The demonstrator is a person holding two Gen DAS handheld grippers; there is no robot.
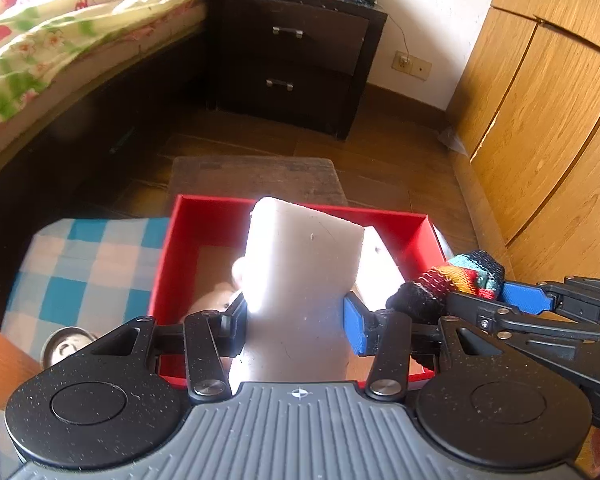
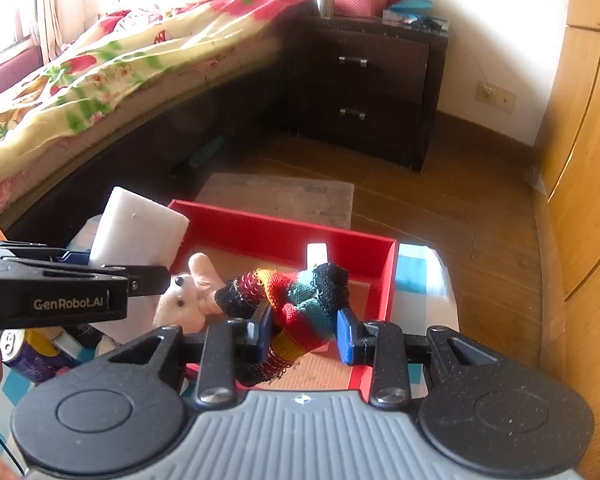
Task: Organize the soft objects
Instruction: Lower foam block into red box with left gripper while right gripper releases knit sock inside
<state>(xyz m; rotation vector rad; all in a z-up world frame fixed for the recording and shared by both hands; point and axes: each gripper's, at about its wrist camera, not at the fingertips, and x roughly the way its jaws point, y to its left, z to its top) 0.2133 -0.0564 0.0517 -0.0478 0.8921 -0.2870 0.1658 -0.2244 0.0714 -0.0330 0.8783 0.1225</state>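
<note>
- Plainly, both hands hang over the red box [image 2: 284,232], which sits on a checked cloth [image 1: 88,256] on a small table; the step in hand looks like dropping two soft things into it.
- Left gripper [image 1: 296,320] clamps a white foam block [image 1: 304,264], its pads pressing the block's sides about half apart. The block stands tall above the box's left half, so I would lower it well below the rim before letting go, or it may topple out over the left wall.
- Right gripper [image 2: 304,332] is pinched nearly closed on a striped knit sock [image 2: 296,300], which bunches up ahead of the fingers and trails below them, over the box's right half.
- A small plush toy [image 2: 188,300] already lies on the box floor at the left, just under the block; setting the block beside it rather than on it would keep things tidy.
- Room is tight between the two grippers: they are side by side, so releasing one at a time seems wiser.
- The table edge lies close past the box's right wall, with bare floor beyond.
- A drink can [image 2: 24,352] stands near the box's left wall, easily knocked by the left hand.
</note>
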